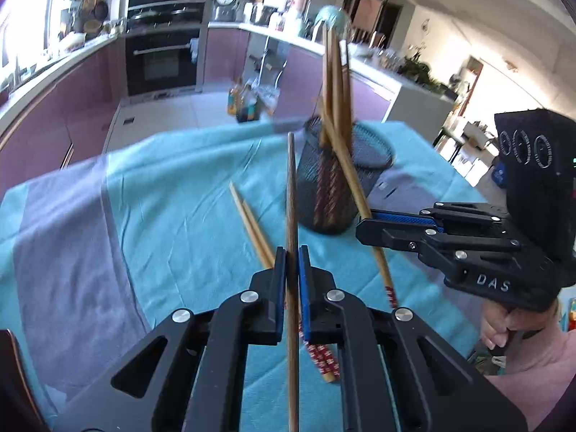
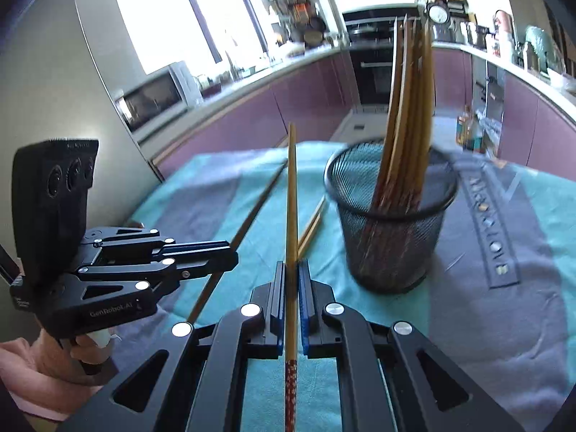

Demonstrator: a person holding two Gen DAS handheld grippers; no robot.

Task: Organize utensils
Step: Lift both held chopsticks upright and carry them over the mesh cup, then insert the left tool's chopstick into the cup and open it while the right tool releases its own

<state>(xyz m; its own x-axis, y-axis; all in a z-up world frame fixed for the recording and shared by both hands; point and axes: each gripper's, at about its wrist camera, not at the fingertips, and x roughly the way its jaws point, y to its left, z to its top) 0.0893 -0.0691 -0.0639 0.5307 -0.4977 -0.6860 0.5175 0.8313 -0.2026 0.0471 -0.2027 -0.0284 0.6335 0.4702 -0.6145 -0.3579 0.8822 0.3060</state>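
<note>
- Two handheld black grippers worked above a table draped in a turquoise and grey cloth (image 1: pixel 172 194), the biggest thing in sight.
- On that cloth stood a black wire-mesh cup (image 2: pixel 392 230), upright, with a bundle of wooden chopsticks (image 2: pixel 410 108) leaning in it, tips up.
- The left gripper (image 1: pixel 291 288) had its blue-padded jaws nearly shut, pinching a single brown wooden chopstick (image 1: pixel 291 194) that pointed straight ahead toward the cup.
- The right gripper (image 2: pixel 291 295) was likewise closed down tight on a pale bamboo chopstick with a red patterned end (image 2: pixel 291 194), held just beside the cup and level with its side.
- A pair of light bamboo chopsticks (image 1: pixel 250 221) lay flat on the cloth between the grippers and the cup.
</note>
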